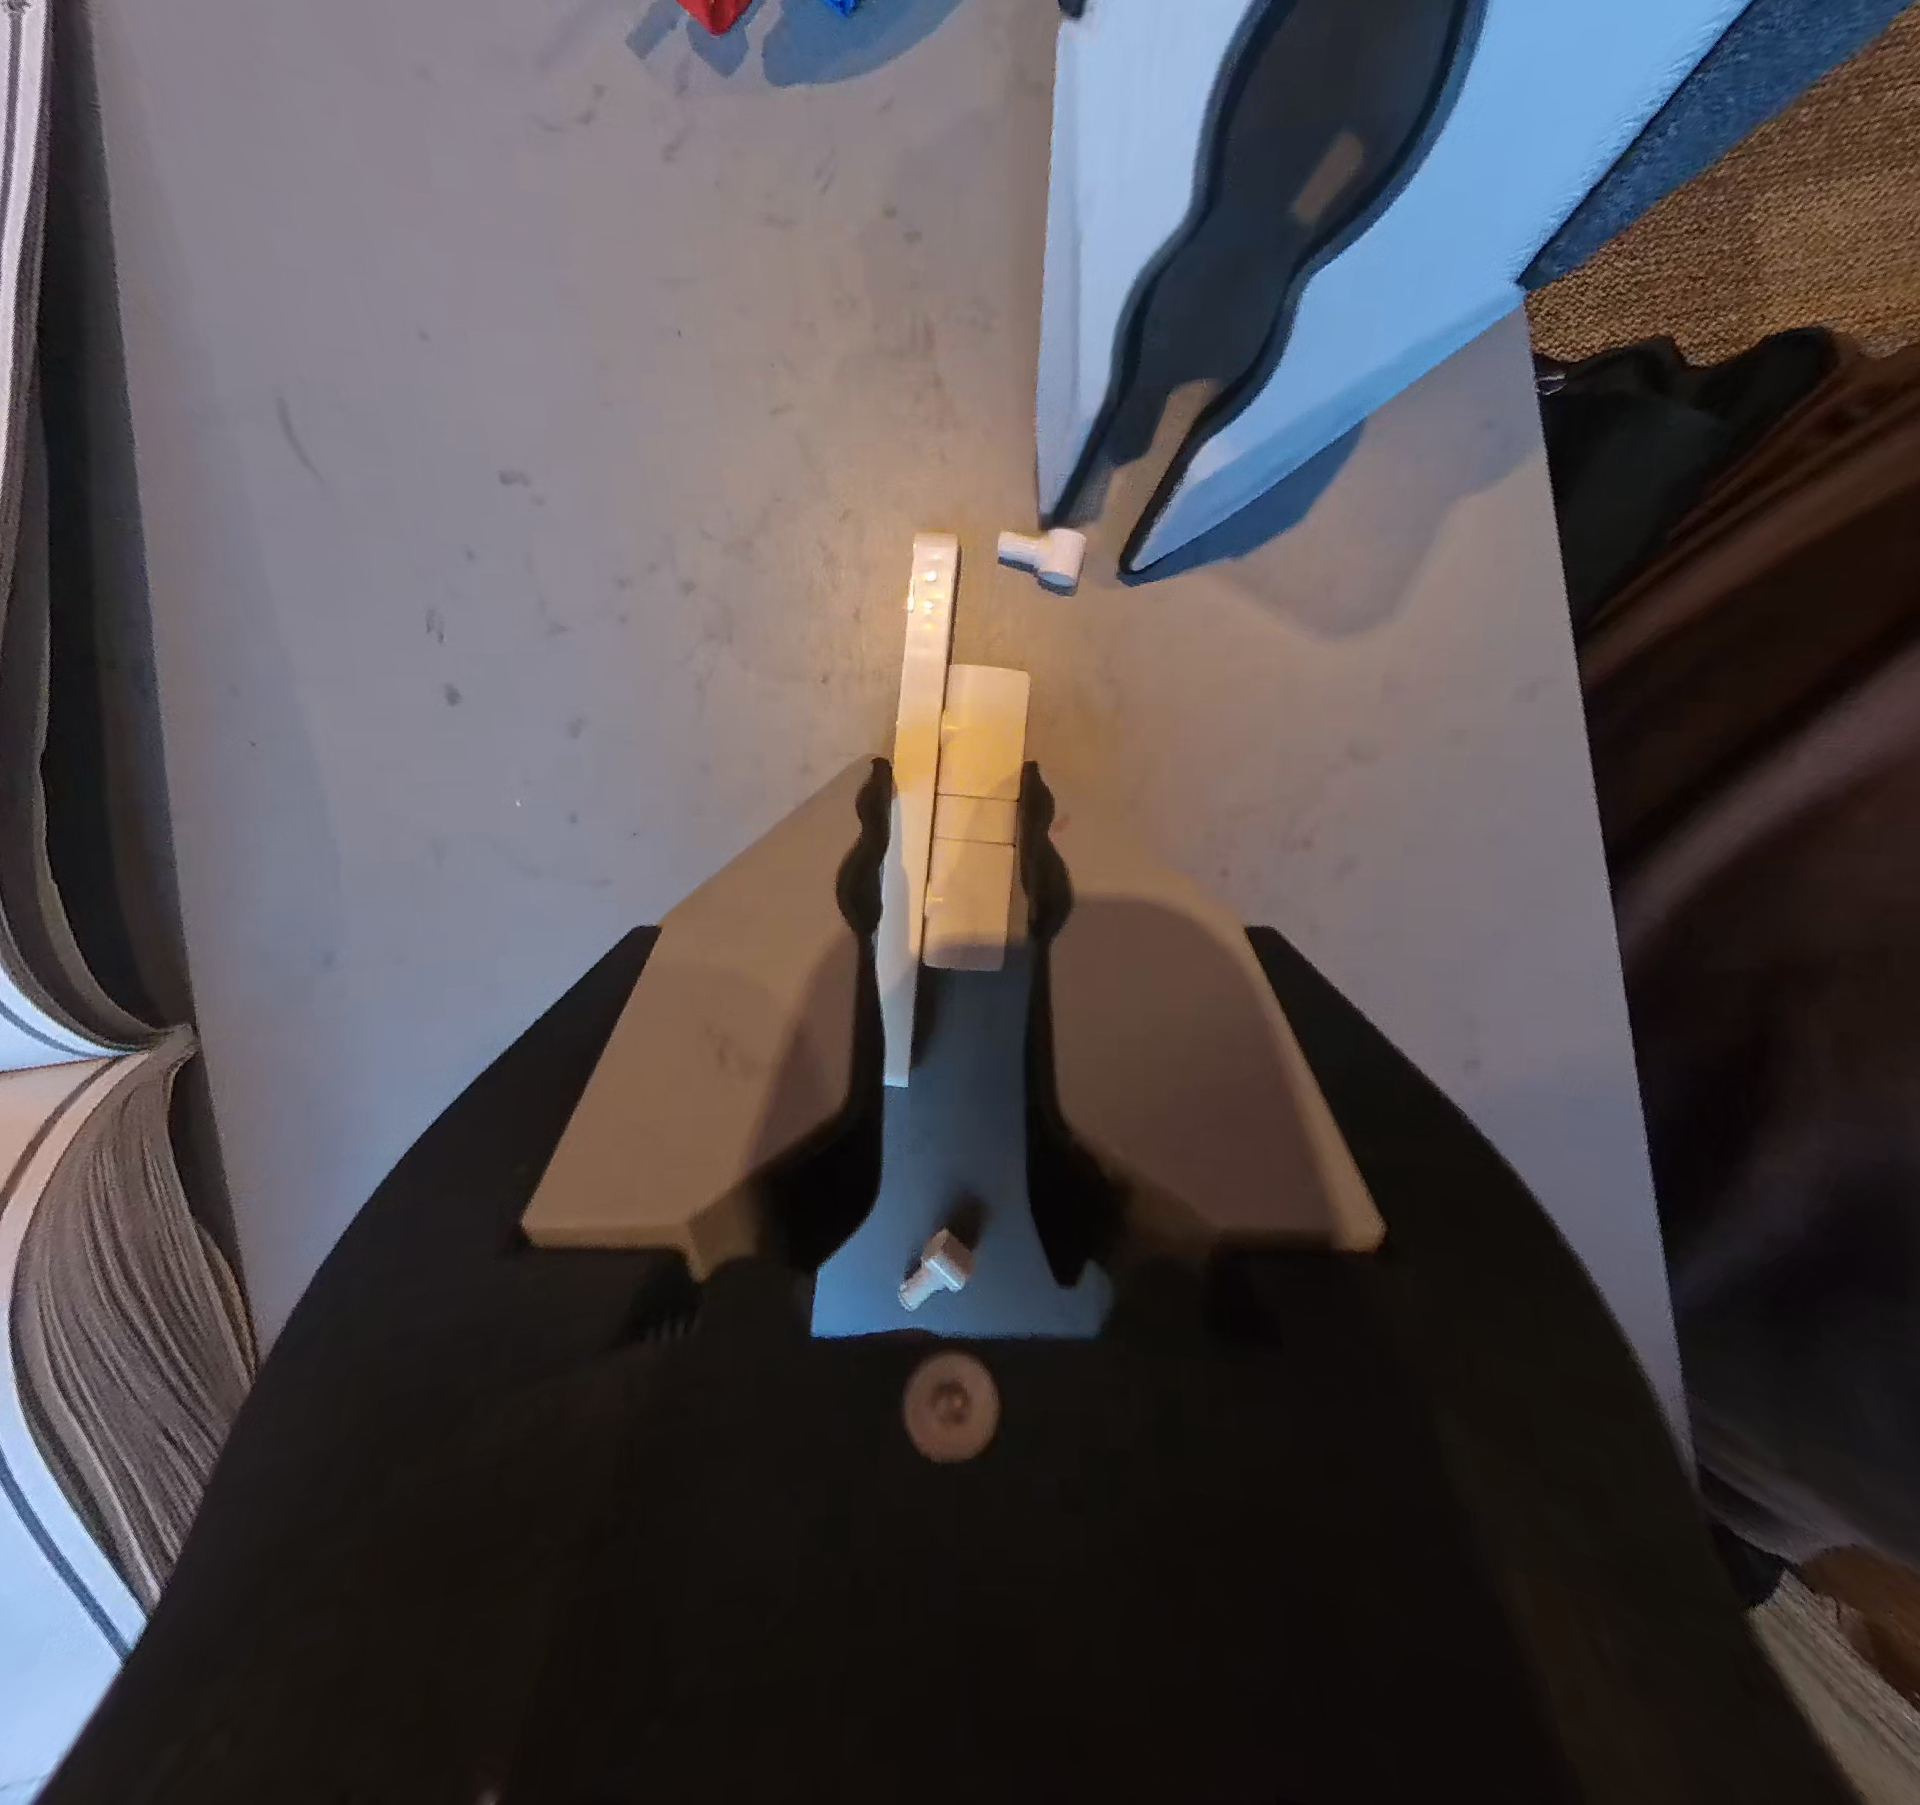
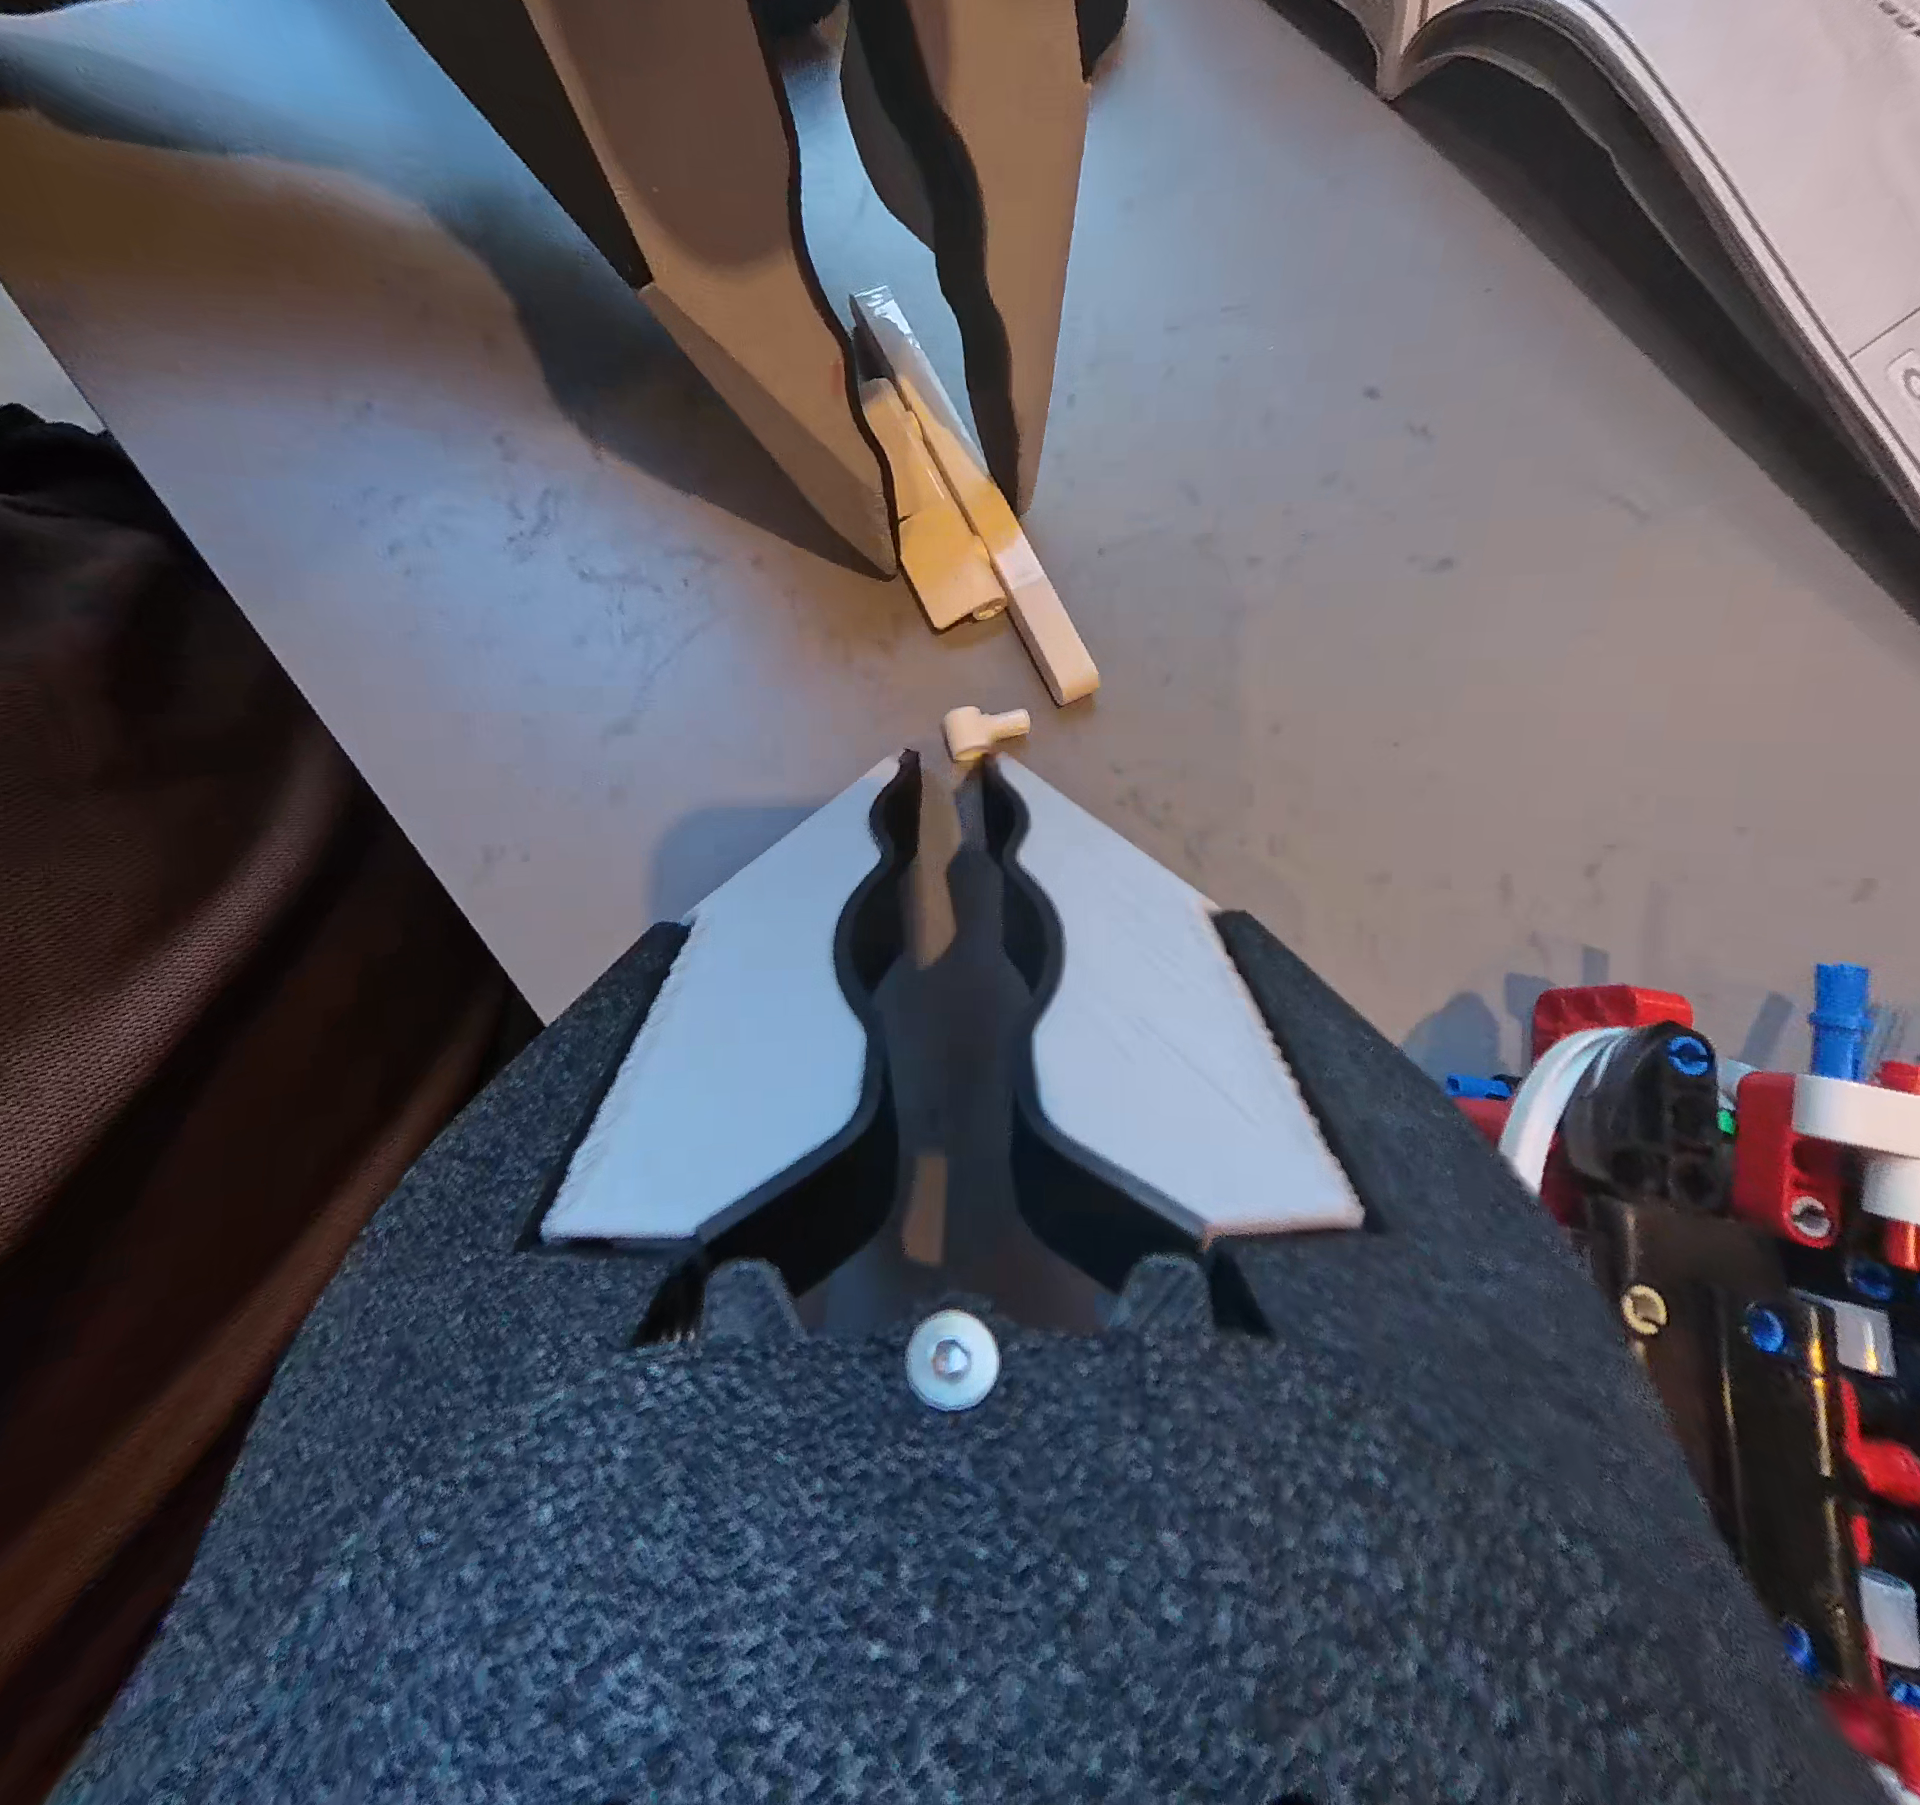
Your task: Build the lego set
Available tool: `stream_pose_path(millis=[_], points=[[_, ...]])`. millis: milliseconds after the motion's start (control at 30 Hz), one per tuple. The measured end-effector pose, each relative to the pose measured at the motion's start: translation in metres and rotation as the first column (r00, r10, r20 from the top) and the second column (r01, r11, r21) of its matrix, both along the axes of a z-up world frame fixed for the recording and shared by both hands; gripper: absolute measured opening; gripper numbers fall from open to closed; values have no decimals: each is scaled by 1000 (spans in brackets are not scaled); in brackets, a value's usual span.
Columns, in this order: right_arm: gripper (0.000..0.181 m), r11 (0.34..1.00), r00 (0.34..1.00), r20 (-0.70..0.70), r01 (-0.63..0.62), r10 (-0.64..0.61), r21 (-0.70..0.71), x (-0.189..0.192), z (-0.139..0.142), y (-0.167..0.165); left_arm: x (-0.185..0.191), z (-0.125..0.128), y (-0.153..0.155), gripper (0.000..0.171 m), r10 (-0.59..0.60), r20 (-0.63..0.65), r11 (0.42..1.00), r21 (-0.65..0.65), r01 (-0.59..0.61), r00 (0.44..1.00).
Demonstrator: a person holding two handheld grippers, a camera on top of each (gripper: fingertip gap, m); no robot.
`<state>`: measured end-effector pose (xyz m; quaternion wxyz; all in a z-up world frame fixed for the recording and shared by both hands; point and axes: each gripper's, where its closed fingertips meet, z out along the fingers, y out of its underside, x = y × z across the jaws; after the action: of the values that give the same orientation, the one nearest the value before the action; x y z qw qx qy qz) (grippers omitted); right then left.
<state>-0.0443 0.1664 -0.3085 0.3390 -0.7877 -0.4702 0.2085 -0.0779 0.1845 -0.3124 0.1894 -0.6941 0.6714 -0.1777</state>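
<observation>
1. Left gripper (image 1: pixel 954 779): jaws closed down on a white beam assembly (image 1: pixel 961 779), a long thin beam with a shorter blocky stack pressed against its side. The far end sticks out past the fingertips and appears to rest on the grey table (image 1: pixel 520 508).
2. Right gripper (image 2: pixel 951 763): jaws nearly together with a narrow slit between them, holding nothing. The tips sit just short of a small white pin connector (image 2: pixel 982 725) lying loose on the table, just beside the beam's free end.
3. A second small white pin (image 1: pixel 935 1272) lies under the left gripper, close to its body.
4. Handling judgement: the pin is light, rigid, smooth plastic, liable to skate or roll if nudged. Best taken across its thicker barrel end, leaving the stub free for insertion.
5. Further out: the red and black partly built model (image 2: pixel 1704 1163) sits to the right gripper's side, with an open instruction book (image 2: pixel 1662 93) beyond.
</observation>
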Motion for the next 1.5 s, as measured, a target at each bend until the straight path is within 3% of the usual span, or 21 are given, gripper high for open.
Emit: stream_pose_path(millis=[333,900,1133,1500], points=[[14,997,998,57,-10,5,78,3,1,7,4,0,1,22,-43,-13,999,1,43,999],[6,951,972,205,-167,114,260,-4,3,6,10,1,4,22,-72,-37,997,0,72,997],[6,889,941,302,-262,149,376,-6,4,7,11,1,4,22,-105,-64,994,-3,105,992],[6,844,918,334,-345,212,412,-9,4,9,13,0,7,22,-158,-79,987,-8,158,984]])
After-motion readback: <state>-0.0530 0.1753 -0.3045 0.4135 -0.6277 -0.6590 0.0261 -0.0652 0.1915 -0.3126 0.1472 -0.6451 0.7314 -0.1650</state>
